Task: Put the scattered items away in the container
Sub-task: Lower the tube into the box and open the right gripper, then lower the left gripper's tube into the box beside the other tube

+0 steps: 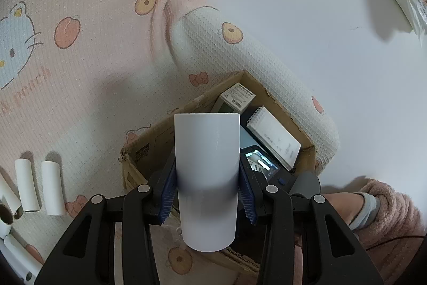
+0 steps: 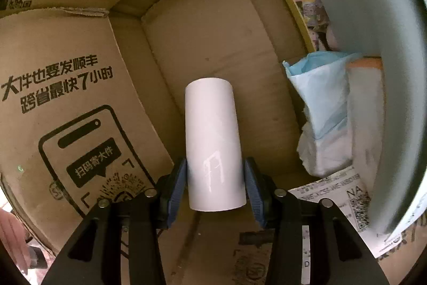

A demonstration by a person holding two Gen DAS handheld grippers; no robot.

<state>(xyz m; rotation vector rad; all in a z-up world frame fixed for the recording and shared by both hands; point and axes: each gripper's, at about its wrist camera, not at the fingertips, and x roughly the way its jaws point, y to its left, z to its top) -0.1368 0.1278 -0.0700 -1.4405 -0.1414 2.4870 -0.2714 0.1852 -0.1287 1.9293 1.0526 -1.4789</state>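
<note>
My left gripper (image 1: 206, 194) is shut on a white cylindrical roll (image 1: 206, 151), held lengthwise along the fingers above the open cardboard box (image 1: 149, 135). The blue pads press on both sides of the roll. My right gripper (image 2: 214, 191) is deep inside the same box (image 2: 66, 98), shut on a second white roll (image 2: 213, 130) just above the cardboard floor. Several more white rolls (image 1: 52, 187) lie on the pink patterned mat (image 1: 80, 58) at the lower left of the left wrist view.
The box holds a white carton (image 1: 236, 96), a notepad (image 1: 275, 138), a blue-and-white packet (image 2: 320, 103), a yellow-edged book (image 2: 301, 4) and a tall grey-green object (image 2: 373, 44). A person's pink fluffy sleeve (image 1: 387, 218) reaches in at right. A tissue pack (image 1: 412, 4) lies far right.
</note>
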